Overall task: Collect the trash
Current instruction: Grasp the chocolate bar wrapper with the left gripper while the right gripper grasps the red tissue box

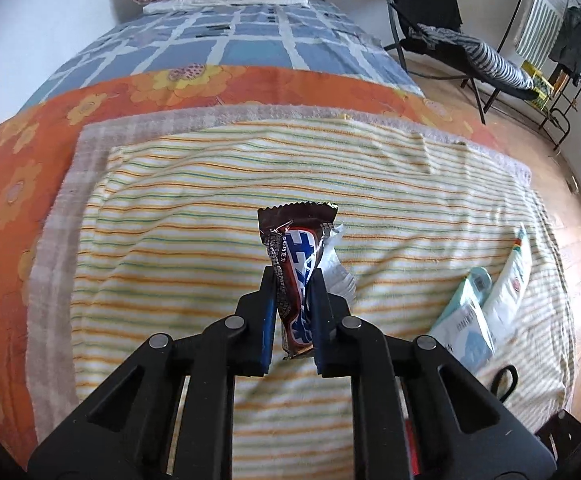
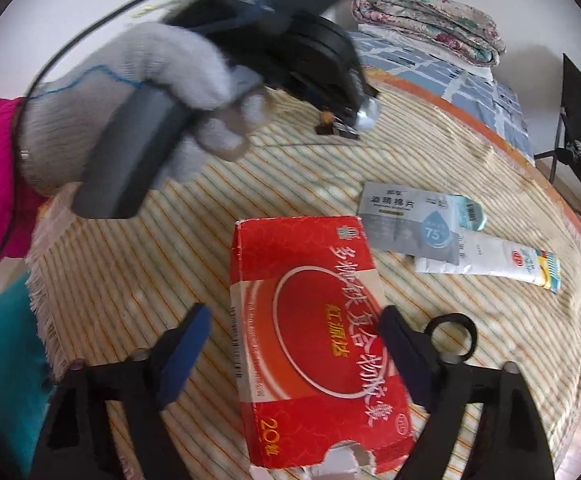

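Brown-and-blue candy wrapper [image 1: 295, 280], red carton [image 2: 314, 344], yellow-striped towel [image 1: 194, 208], orange floral sheet [image 1: 22, 160]

left gripper [image 1: 292, 280] tilts steeply down over the towel [image 1: 170, 240], jaws clamped on a wrapper [image 1: 294, 276]; gloved left hand [image 2: 138, 92] grips its handle; right gripper [image 2: 294, 340] angles down over the towel, jaws parted

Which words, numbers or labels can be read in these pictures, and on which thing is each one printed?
"20": red box, bottom corner; its big Chinese characters are too distorted to quote surely.
"75": grey wipes sachet, in a blue drop; its heading is too blurred.
Barcode, digits unreadable: pale blue packet.
Red logo, small print unreadable: white tube.
Blue letters, creased and unreadable: candy wrapper in the left gripper.
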`<state>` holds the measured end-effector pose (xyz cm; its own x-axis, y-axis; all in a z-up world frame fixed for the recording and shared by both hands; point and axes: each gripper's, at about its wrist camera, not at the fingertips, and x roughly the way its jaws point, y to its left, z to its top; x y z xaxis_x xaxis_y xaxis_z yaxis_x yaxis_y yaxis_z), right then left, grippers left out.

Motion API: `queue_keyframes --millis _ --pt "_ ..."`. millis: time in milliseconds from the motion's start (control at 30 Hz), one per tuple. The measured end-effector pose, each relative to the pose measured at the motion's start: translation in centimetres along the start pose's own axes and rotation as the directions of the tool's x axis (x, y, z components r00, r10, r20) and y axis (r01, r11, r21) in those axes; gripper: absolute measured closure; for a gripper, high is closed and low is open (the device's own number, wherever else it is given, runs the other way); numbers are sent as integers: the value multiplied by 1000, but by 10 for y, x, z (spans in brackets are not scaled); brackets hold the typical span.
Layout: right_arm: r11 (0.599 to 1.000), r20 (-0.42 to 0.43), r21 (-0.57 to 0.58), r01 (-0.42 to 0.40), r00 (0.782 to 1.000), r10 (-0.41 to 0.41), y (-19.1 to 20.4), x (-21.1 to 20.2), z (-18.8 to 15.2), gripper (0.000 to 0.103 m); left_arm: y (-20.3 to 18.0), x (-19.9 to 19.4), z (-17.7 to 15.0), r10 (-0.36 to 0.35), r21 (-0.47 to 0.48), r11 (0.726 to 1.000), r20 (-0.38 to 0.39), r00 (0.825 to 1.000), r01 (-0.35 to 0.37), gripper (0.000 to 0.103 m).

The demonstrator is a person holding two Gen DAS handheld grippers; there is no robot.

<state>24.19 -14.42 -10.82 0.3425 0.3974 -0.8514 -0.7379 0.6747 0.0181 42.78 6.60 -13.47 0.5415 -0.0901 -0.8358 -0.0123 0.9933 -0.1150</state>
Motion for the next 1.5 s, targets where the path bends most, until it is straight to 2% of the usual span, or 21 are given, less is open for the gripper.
queue_keyframes --millis 67,133,267,300,333,400,500,567,600,633,767,1067,1267,1500 --pt "1000 -1 12 -19 1000 19 -2 -4 1 43 4 -12 -3 0 3 1000 12 1000 0 90" --pt "999 -2 28 -45 999 45 -4 -7 1 61 7 -21 -6 -1 4 1000 21 1000 1 90" --pt "996 6 44 -75 997 75 -4 -9 2 63 16 -35 -15 -23 -20 1000 24 999 23 90" --pt "997 -1 46 -67 998 67 -4 -8 2 52 18 -38 -18 -27 -24 999 24 999 28 90" --pt "997 -8 47 -60 998 61 -4 -7 3 25 19 -41 -21 -32 -26 999 23 999 33 90" --pt "999 4 29 -44 999 44 -4 -7 3 3 22 -47 -26 -42 -30 999 25 999 43 90" --pt "1000 -29 -7 -16 999 16 -6 1 5 4 24 -55 -36 -47 -23 999 33 998 48 90" --pt "1000 -63 0 -22 998 22 -12 11 7 8 25 -60 -43 -49 -16 999 32 998 50 90" --pt "1000 -74 8 -26 997 26 -16 16 9 13 27 -62 -47 -50 -14 999 32 998 50 90" --pt "999 -81 22 -42 996 44 -20 20 10 14 28 -64 -50 -52 -13 999 31 998 52 90" --pt "998 -68 47 -47 996 51 -20 17 8 15 32 -76 -63 -59 -13 998 31 998 59 90" --pt "992 13 112 -65 998 64 -11 -22 0 15 25 -115 -95 -86 1 996 52 995 86 90" --pt "990 27 126 -56 998 53 0 -51 -9 15 15 -142 -123 -104 12 995 56 993 104 90" --pt "989 36 136 -64 998 59 25 -84 -38 15 1 -176 -166 -124 26 992 58 991 123 90"
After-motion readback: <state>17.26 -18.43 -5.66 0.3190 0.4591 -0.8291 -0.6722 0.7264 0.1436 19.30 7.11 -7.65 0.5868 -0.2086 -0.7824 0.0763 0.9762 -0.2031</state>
